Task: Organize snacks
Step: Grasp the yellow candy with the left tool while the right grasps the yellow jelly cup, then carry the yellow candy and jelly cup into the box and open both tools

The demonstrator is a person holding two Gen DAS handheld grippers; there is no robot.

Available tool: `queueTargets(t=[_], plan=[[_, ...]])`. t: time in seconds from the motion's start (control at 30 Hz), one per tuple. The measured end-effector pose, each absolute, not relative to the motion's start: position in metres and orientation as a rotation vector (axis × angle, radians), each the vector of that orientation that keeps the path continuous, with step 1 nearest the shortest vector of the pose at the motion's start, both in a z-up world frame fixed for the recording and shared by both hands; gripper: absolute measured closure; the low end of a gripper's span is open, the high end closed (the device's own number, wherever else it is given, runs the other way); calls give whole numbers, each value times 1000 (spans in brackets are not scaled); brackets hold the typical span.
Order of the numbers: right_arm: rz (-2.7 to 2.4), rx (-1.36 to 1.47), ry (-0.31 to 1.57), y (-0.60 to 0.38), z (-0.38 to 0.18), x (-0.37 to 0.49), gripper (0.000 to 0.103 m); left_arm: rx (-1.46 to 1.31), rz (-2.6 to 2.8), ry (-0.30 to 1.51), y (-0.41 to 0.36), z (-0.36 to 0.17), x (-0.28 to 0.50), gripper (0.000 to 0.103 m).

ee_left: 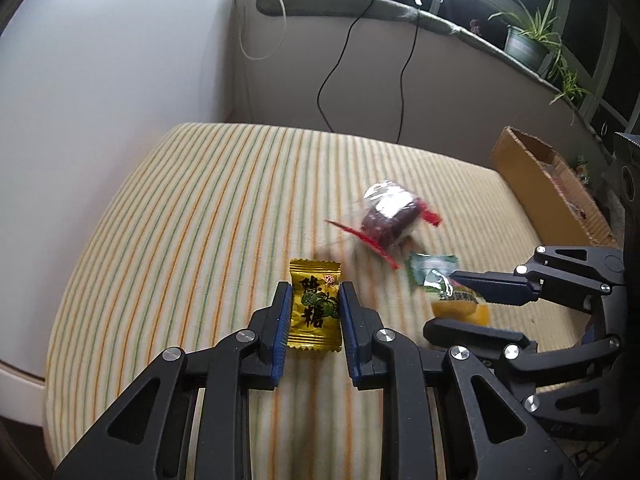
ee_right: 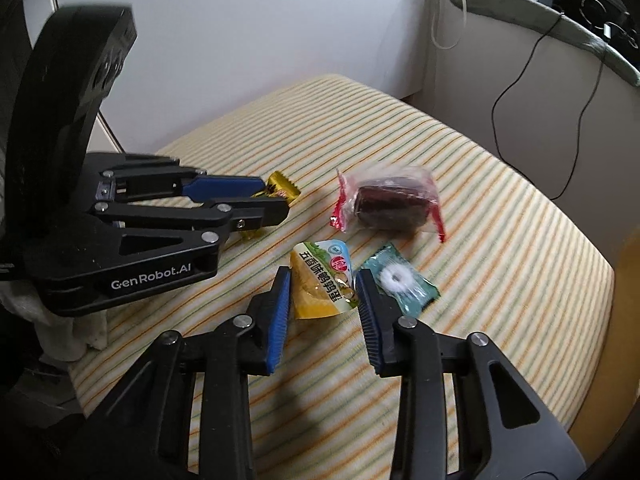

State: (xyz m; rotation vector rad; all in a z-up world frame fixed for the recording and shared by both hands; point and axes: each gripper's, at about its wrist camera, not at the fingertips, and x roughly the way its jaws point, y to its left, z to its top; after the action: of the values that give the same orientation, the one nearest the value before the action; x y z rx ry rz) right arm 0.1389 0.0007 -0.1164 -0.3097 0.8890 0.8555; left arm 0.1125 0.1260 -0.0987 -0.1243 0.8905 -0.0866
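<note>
A yellow candy (ee_left: 314,308) with dark lettering hangs just above the striped bed (ee_left: 192,220), my left gripper (ee_left: 314,288) shut on its sides. From the right wrist view that gripper (ee_right: 276,198) comes in from the left with the yellow candy (ee_right: 285,189) at its tips. My right gripper (ee_right: 323,274) has its blue pads against both edges of an orange and green snack packet (ee_right: 320,284) lying on the bed. A teal mint candy (ee_right: 400,282) lies just right of it. Farther off sits a dark red cake (ee_right: 390,204) in clear wrap.
A brown cardboard box (ee_left: 532,188) stands open at the bed's right edge. Behind the bed a grey ledge holds potted plants (ee_left: 528,40), with black cables (ee_left: 336,68) hanging down the wall. White cloth (ee_right: 68,332) lies at the bed's near left.
</note>
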Motion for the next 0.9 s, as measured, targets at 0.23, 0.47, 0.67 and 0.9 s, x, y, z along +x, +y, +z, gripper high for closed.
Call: queueTargets(t=[0.23, 0.47, 0.67, 0.9], plan=[[825, -271, 842, -36, -95, 119, 69, -124, -122, 835, 108, -76, 97, 81], [729, -218, 793, -99, -68, 107, 69, -106, -190, 792, 73, -56, 93, 81], [629, -163, 756, -156, -47, 103, 69, -98, -260, 769, 35, -44, 95, 81], [488, -116, 742, -219, -40, 103, 69, -89, -340, 759, -12, -36, 103, 81]])
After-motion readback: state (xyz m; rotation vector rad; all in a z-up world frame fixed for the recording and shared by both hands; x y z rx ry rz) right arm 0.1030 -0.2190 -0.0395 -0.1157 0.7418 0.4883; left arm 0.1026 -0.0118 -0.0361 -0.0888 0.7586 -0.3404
